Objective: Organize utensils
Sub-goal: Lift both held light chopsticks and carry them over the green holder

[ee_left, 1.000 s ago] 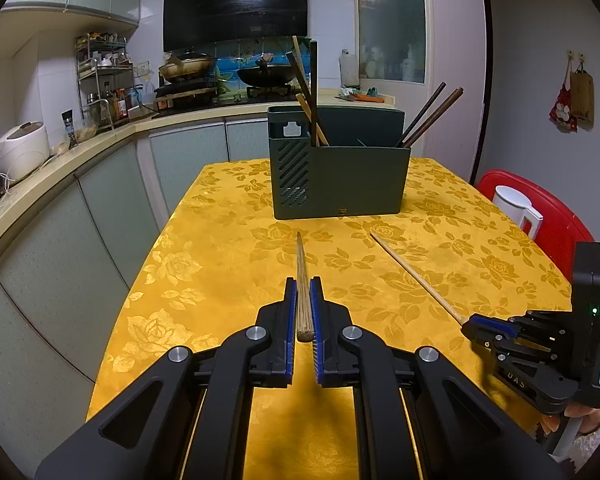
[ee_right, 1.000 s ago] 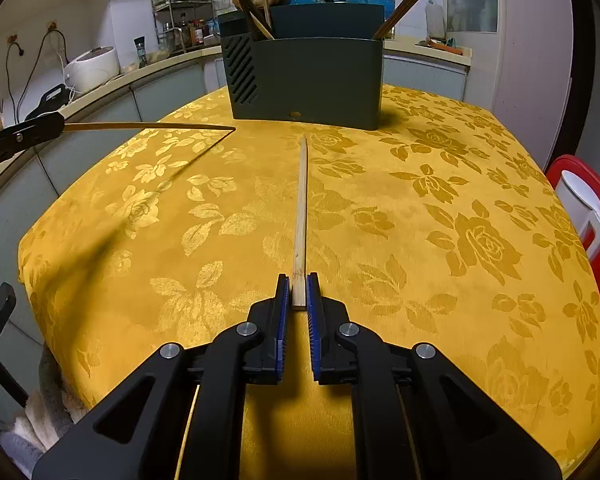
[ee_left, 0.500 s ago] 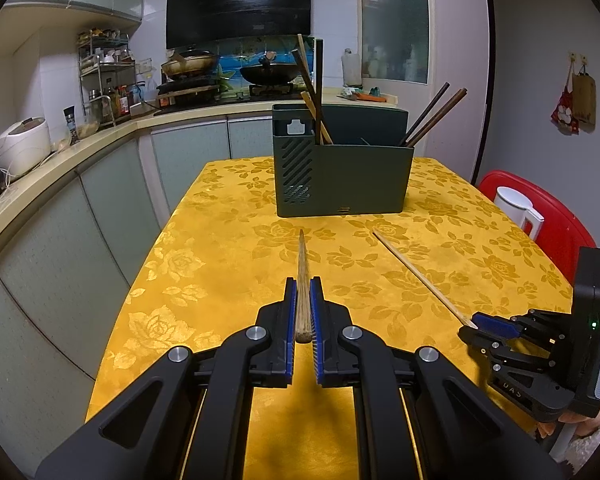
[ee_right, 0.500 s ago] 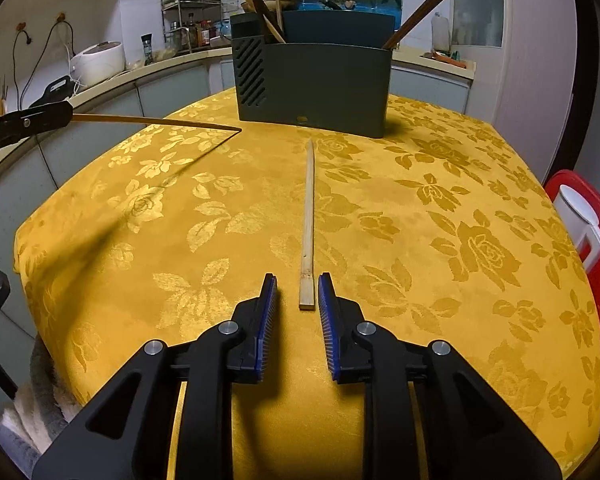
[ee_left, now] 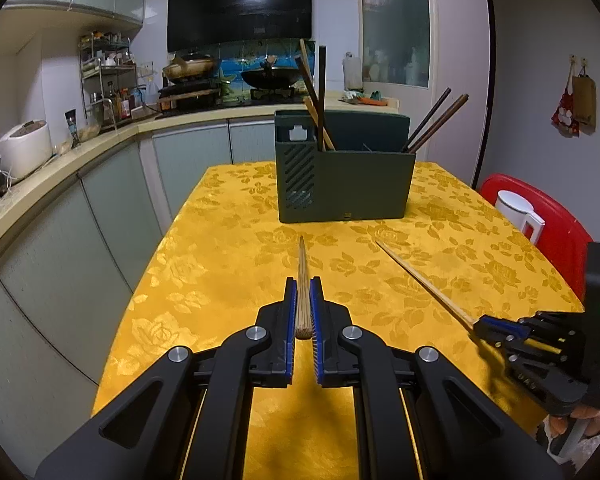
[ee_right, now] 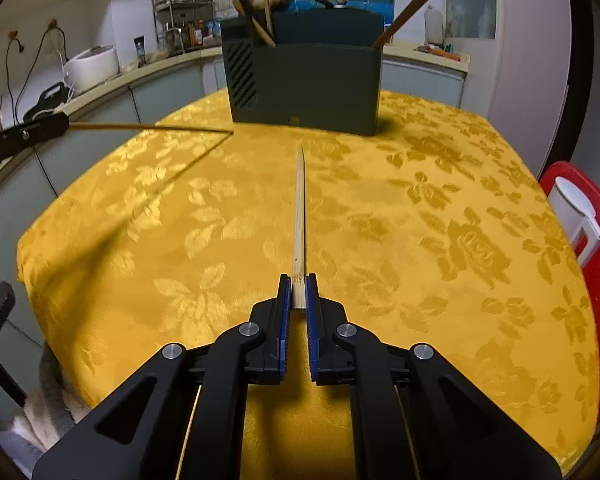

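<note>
Both the left gripper (ee_left: pixel 304 308) and the right gripper (ee_right: pixel 298 300) are matte black plastic with angular arms pierced by triangular cut-outs, round silver screws at the joints and ribbed blue pads (ee_left: pixel 289 320) lining the fingers, while the right one carries a boxy housing with a small green light.

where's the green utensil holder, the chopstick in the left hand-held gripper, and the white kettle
green utensil holder (ee_left: pixel 360 184): left wrist view, front wall
chopstick (ee_left: pixel 302 276): left wrist view, mid-shaft
white kettle (ee_left: pixel 516 210): left wrist view, body
</note>
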The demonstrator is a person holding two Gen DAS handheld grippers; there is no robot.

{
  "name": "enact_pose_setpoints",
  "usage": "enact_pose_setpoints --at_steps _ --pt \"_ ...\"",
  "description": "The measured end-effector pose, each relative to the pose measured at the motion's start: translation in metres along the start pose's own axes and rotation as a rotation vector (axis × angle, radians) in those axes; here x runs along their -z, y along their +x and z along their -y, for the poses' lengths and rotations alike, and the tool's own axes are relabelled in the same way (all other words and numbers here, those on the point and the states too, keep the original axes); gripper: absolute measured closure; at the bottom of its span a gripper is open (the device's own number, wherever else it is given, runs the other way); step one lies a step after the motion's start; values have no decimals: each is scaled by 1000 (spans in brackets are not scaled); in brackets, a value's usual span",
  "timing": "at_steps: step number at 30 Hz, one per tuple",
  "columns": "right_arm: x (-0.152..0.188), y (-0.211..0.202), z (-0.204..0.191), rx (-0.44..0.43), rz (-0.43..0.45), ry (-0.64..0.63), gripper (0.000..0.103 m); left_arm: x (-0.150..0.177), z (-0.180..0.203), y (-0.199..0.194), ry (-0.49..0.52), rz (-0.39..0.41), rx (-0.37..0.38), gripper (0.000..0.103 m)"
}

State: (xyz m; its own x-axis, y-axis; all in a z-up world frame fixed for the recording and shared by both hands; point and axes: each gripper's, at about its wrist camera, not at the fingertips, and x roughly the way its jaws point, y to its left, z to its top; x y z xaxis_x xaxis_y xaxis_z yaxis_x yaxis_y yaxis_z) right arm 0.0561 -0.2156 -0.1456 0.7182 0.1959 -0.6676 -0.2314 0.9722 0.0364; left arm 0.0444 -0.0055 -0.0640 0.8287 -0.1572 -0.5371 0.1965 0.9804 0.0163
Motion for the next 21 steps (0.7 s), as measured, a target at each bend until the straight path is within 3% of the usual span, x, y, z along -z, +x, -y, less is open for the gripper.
enact_pose_setpoints --at_steps 11,21 --pt "-44 -52 18 -5 151 32 95 -33 -1 -17 49 84 -17 97" --pt "-109 -73 28 -55 236 47 95 -74 -12 -24 38 153 32 97"
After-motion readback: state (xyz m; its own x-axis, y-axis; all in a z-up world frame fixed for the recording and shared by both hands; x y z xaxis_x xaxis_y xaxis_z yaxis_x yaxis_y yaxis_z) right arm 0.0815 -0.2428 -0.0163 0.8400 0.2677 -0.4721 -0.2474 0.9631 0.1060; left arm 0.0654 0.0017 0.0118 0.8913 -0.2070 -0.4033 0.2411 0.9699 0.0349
